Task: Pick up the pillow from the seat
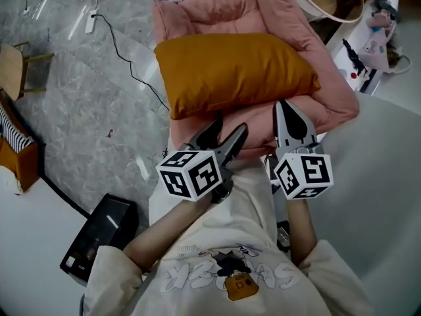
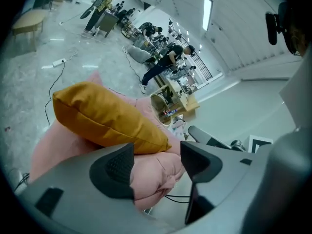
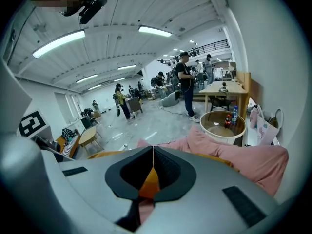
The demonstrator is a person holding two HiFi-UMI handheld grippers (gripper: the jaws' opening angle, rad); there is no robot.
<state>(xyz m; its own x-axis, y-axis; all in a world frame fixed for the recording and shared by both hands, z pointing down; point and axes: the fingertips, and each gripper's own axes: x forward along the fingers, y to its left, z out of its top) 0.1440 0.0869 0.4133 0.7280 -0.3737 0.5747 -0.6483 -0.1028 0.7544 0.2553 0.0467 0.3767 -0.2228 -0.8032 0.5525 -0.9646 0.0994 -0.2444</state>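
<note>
A mustard-orange pillow point(image 1: 237, 71) lies on a pink padded seat point(image 1: 332, 94). In the head view my left gripper point(image 1: 230, 128) hovers at the pillow's near edge, open. In the left gripper view its open jaws point(image 2: 156, 156) frame the seat's pink front roll point(image 2: 153, 177), with the pillow point(image 2: 107, 116) just beyond them and nothing pressed by the pads. My right gripper point(image 1: 283, 105) is shut and points at the pillow's near right corner. In the right gripper view a sliver of the pillow point(image 3: 149, 182) shows behind the shut tips point(image 3: 152, 148).
A round tub point(image 3: 222, 126) holding a bottle stands behind the seat, by bags point(image 1: 375, 38) at the right. On the floor to the left lie a black cable point(image 1: 125, 51) and a black box point(image 1: 99, 236), near a wooden stool point(image 1: 13, 64). People stand far off.
</note>
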